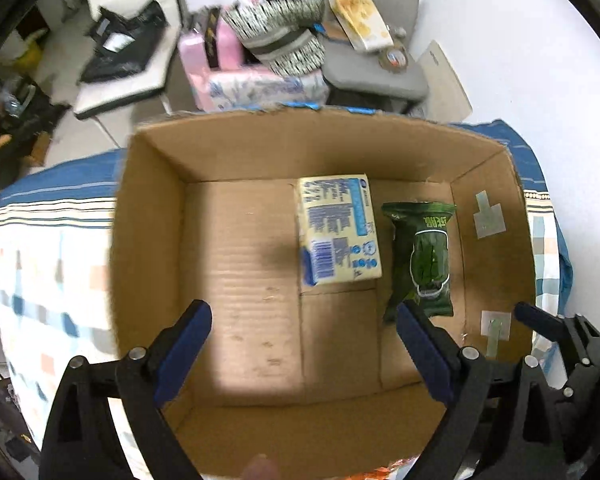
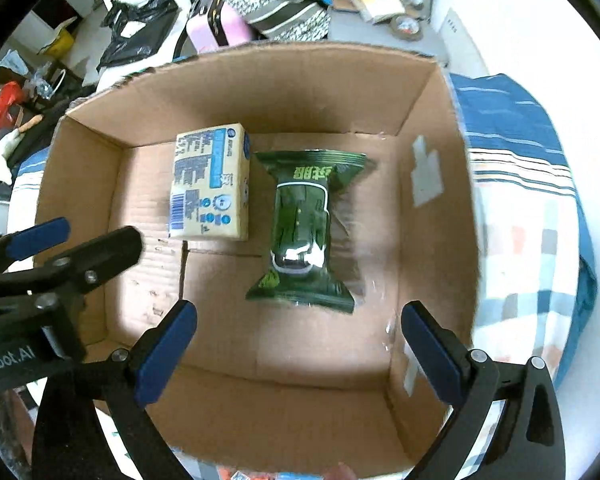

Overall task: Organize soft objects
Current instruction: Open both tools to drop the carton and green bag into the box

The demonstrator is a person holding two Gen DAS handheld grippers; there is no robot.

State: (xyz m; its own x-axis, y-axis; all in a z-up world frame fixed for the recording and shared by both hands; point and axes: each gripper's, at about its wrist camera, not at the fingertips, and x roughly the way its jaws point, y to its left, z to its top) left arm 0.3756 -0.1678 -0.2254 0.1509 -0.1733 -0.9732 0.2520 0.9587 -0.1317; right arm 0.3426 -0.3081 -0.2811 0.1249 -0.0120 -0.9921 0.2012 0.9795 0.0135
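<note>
crinkly green pouch [image 2: 304, 236] beside boxy tissue pack [image 2: 210, 184] in cardboard box [image 2: 260, 80]; both grippers' fingers apart.

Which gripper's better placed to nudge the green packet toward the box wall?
Right gripper, probably: open, and the green packet lies centred ahead between its fingers. The left gripper sees it off to one side.

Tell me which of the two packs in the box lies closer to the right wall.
The green pack. It lies between the pale yellow pack and the right wall of the cardboard box; the yellow one sits nearer the middle.
</note>
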